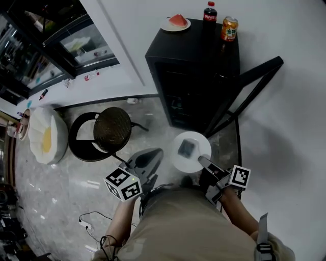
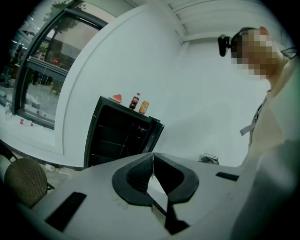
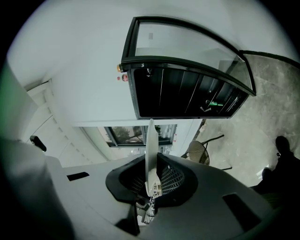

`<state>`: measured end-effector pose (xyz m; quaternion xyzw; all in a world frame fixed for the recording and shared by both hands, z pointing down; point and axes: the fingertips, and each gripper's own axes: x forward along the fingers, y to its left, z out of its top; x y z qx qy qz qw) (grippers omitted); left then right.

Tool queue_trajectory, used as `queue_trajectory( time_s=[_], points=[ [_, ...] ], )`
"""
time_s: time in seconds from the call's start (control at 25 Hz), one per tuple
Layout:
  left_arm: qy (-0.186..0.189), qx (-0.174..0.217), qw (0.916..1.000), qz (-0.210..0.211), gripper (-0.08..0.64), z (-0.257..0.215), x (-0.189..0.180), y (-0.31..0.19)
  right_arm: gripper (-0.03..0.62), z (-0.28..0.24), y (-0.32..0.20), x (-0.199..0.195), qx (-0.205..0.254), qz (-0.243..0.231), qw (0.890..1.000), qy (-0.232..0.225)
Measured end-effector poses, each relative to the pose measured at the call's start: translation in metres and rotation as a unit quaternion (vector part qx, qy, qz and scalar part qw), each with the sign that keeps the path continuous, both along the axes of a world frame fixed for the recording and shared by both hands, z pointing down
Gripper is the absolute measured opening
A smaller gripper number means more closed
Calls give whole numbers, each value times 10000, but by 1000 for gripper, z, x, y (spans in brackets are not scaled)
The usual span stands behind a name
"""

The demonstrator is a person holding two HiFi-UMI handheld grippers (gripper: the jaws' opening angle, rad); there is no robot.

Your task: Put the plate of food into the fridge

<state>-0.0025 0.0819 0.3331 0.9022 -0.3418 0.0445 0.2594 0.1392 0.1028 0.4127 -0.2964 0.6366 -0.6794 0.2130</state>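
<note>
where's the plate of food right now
In the head view the plate is just right of centre, clamped by its rim in the right gripper, directly in front of the fridge.

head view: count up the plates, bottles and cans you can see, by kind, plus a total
plates: 2, the watermelon plate on the fridge and the food plate clamped in the right gripper
bottles: 1, the cola bottle on the fridge
cans: 1, the orange can on the fridge
total: 4
</note>
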Motion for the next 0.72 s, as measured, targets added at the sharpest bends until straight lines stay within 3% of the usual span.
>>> queue_trajectory(
  time_s=[0.36,0.72],
  points=[
    [-196,-59,9997,97,12,2,19,-7,41,8,-5,20,-35,47,10000,-65],
    [-137,-116,9998,71,12,10,18,-12,41,11,-9,18,18,-2,10000,-36]
  ],
)
